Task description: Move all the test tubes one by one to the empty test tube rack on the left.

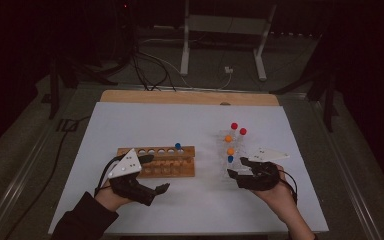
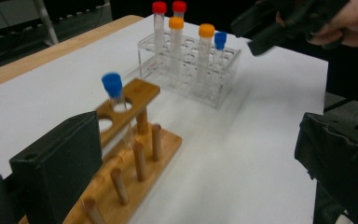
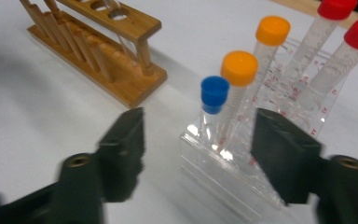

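Note:
A wooden tube rack [image 1: 157, 161] stands left of centre on the white board, with one blue-capped tube [image 1: 178, 146] upright in its right end hole. In the left gripper view that tube [image 2: 113, 88] rises from the rack [image 2: 130, 154]. My left gripper [image 1: 155, 174] is open at the rack's near side, its jaws [image 2: 200, 163] wide apart around nothing. A clear plastic rack [image 1: 231, 155] to the right holds red-, orange- and blue-capped tubes. My right gripper [image 1: 238, 168] is open at its near end. In the right gripper view the jaws [image 3: 204, 154] straddle the small blue-capped tube [image 3: 214, 95] without touching it.
The white board [image 1: 130, 125] lies on a wooden table whose far edge [image 1: 190, 97] shows behind it. Bare board lies between the two racks and in front of them. Cables and metal frame legs [image 1: 185, 45] are on the dark floor beyond.

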`<state>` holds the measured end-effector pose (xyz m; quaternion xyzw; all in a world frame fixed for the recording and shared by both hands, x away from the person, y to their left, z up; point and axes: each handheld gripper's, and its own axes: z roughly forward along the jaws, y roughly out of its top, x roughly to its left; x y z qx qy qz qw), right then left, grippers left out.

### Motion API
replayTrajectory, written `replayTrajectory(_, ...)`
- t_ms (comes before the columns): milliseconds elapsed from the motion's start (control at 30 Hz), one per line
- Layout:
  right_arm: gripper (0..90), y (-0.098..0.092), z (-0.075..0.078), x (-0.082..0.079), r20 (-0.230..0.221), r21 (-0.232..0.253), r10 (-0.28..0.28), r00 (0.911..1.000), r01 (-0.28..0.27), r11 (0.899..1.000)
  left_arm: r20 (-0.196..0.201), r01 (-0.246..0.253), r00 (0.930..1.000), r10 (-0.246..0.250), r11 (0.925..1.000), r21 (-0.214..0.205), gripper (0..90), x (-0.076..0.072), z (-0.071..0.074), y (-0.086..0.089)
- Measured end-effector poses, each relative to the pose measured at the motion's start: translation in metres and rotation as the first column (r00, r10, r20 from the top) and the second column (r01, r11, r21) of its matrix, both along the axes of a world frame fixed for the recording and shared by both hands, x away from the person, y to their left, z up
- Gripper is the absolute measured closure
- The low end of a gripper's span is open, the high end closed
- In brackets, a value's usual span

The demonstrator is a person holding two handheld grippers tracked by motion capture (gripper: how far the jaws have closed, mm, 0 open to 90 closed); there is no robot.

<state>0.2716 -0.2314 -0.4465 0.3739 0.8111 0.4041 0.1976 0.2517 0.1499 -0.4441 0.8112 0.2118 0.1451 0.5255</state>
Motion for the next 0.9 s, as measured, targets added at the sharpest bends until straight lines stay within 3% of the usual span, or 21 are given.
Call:
replayTrajectory(200, 56.3, -0.003, -0.004, 0.011, -0.045, -0.007, -0.019, 0.9988, 0.018, 1.0, -0.011, -0.01, 0.9999, 0.009, 0.9998, -0.017, 1.6, -0.006, -0.01, 0.006)
replayTrajectory(267, 62.1, -0.002, -0.005, 0.014, -0.045, -0.042, -0.017, 0.9989, 0.015, 0.999, -0.007, -0.012, 0.9999, 0.012, 0.9997, -0.022, 1.6, -0.007, -0.009, 0.007)
replayTrajectory(433, 65.8, -0.001, -0.01, 0.021, -0.062, -0.06, -0.01, 0.998, 0.006, 0.998, -0.004, -0.016, 0.9999, 0.016, 0.9997, -0.02, 1.6, -0.007, -0.011, 0.008)
replayTrajectory(900, 76.1, 0.007, -0.016, 0.029, -0.098, -0.037, -0.006, 0.9952, 0.002, 0.999, -0.008, -0.017, 0.9998, 0.017, 0.9997, -0.016, 1.6, -0.006, -0.012, 0.009)
